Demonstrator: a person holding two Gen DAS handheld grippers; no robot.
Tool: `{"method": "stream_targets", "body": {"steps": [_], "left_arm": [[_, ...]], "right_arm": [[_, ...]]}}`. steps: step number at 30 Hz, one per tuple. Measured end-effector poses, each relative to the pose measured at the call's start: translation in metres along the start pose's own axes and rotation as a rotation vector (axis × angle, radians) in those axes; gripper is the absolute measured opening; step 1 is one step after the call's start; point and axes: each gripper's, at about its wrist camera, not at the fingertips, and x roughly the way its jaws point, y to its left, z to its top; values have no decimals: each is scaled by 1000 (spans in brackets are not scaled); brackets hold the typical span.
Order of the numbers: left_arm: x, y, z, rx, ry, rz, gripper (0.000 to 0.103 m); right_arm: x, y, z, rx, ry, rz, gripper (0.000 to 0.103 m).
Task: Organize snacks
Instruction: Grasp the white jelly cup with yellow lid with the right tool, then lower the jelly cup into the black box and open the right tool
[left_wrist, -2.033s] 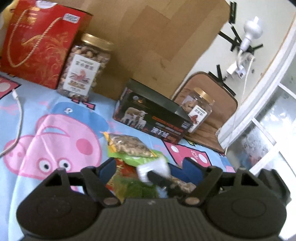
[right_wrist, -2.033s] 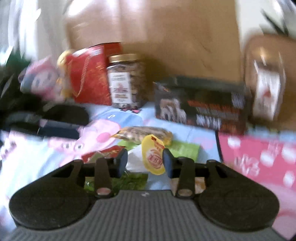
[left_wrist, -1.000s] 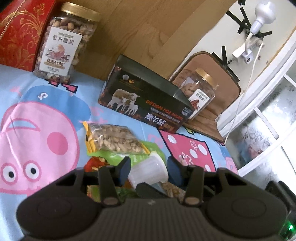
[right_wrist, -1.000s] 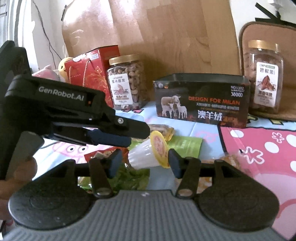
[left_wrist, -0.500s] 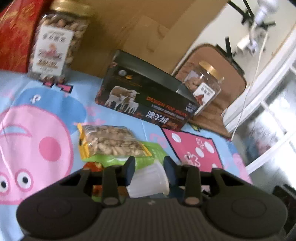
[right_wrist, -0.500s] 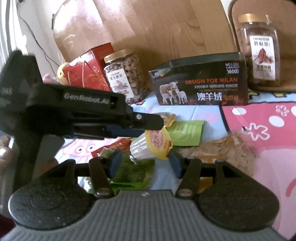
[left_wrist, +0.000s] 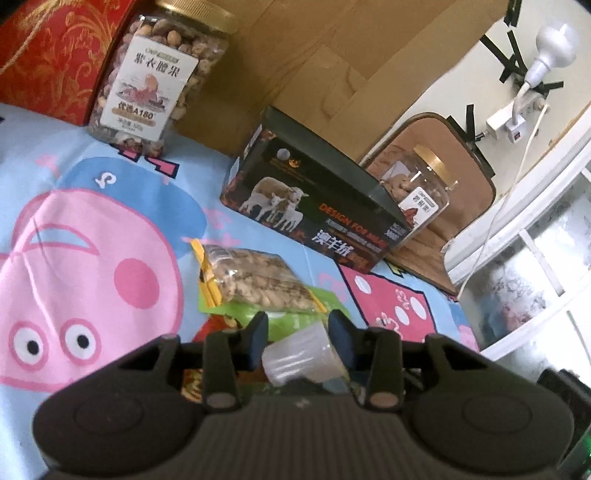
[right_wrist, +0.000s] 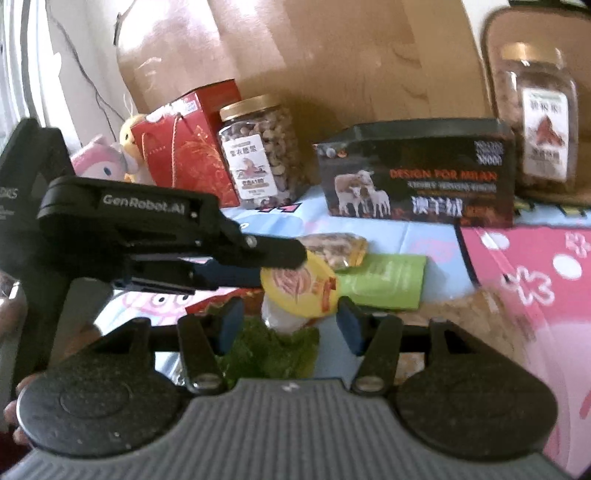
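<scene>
Translucent plastic jelly cup (left_wrist: 301, 352) sits pinched sideways in the left hand-held gripper (left_wrist: 297, 332), lifted above the snack packets; the right hand-held gripper (right_wrist: 290, 325) brackets its yellow lid, pads apart, apparently to take it over.

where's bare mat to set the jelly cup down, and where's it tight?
Free: the pink pig print, between the cashew jar, black sheep box and peanut bag. Also the pink dotted panel in front of the box. Crowded: the pouch pile around the jelly cup under both grippers.
</scene>
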Motion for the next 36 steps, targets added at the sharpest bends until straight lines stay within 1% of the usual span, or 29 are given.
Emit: {"method": "stream_targets", "body": {"steps": [1, 2, 4, 6, 9, 14, 17, 21, 25, 28, 31, 32, 33, 34, 35, 36], "left_arm": [[-1, 0, 0, 1, 2, 0, 37], [-2, 1, 0, -7, 7, -7, 36], [-5, 3, 0, -27, 15, -23, 36], [-8, 0, 2, -29, 13, -41, 36], [-13, -11, 10, -17, -11, -75, 36], [-9, -39, 41, 44, -47, -101, 36], [5, -53, 67, 71, -69, -110, 37], [36, -67, 102, 70, -77, -138, 37], [69, -82, 122, 94, -88, -146, 37], [96, -87, 127, 108, -84, -121, 38], [116, -85, 126, 99, -53, -87, 38], [119, -83, 124, 95, -42, -75, 40], [121, -81, 121, 94, -35, -68, 42], [121, -79, 119, 95, -33, -62, 46], [119, -77, 118, 96, -36, -62, 54], [114, -77, 116, 97, -42, -66, 57]], "right_arm": [[3, 2, 1, -19, -2, -20, 47], [5, 2, 2, -30, -6, -32, 47], [5, -2, 4, -6, -8, -9, 46], [2, 0, 4, -14, -31, -13, 45], [-9, 1, 10, -25, -92, -25, 45], [-19, -2, 35, -77, -198, -62, 44], [-14, -9, 55, -131, -249, -107, 44], [1, -30, 81, -160, -293, -171, 44], [16, -50, 99, -215, -323, -263, 45], [28, -67, 102, -262, -318, -327, 45], [42, -82, 101, -272, -269, -353, 47], [43, -85, 99, -268, -270, -367, 48], [42, -87, 96, -259, -276, -383, 53], [39, -89, 95, -244, -283, -384, 56], [35, -92, 95, -223, -294, -378, 56], [30, -93, 94, -204, -299, -366, 57]]}}
